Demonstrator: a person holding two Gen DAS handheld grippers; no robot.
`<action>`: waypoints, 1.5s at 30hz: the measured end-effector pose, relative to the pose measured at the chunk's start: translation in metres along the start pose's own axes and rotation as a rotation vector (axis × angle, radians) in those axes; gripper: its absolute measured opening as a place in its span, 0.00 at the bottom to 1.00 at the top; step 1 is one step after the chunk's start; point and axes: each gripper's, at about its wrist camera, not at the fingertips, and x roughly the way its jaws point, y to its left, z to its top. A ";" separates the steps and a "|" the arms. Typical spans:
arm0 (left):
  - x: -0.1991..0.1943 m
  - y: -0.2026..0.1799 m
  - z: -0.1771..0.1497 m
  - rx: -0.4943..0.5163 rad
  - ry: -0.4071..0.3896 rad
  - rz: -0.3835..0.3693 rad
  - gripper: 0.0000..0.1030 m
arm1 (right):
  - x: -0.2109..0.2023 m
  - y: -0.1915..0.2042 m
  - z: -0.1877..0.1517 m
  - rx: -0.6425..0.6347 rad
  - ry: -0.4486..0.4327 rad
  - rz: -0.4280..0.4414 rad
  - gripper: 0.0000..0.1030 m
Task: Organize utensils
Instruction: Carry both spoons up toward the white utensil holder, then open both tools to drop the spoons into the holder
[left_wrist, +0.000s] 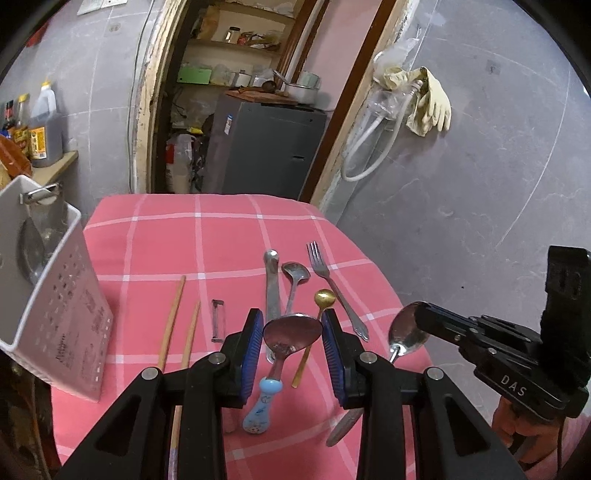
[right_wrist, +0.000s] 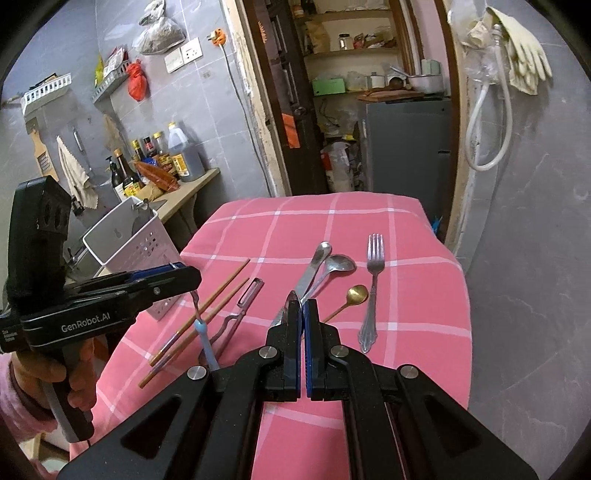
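Note:
My left gripper is shut on the bowl of a blue-handled spoon, whose handle hangs down; from the right wrist view it shows as the gripper with the spoon handle below it. My right gripper is shut on a steel spoon, seen edge-on between the pads. On the pink checked cloth lie a fork, a gold spoon, a small steel spoon, a flat steel handle, a peeler and two chopsticks. A white perforated holder stands at the left.
A counter with sauce bottles is at the left behind the holder. An open doorway with a grey cabinet lies beyond the table's far edge. Rubber gloves and a hose hang on the grey wall at the right.

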 end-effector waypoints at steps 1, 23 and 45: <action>-0.003 0.001 -0.001 -0.001 -0.006 0.005 0.30 | -0.002 0.001 0.001 -0.001 -0.006 0.000 0.02; -0.134 0.039 0.072 -0.044 -0.223 0.091 0.30 | -0.029 0.079 0.097 -0.108 -0.247 0.102 0.02; -0.159 0.169 0.070 -0.222 -0.331 0.156 0.30 | 0.043 0.252 0.118 -0.481 -0.204 0.091 0.02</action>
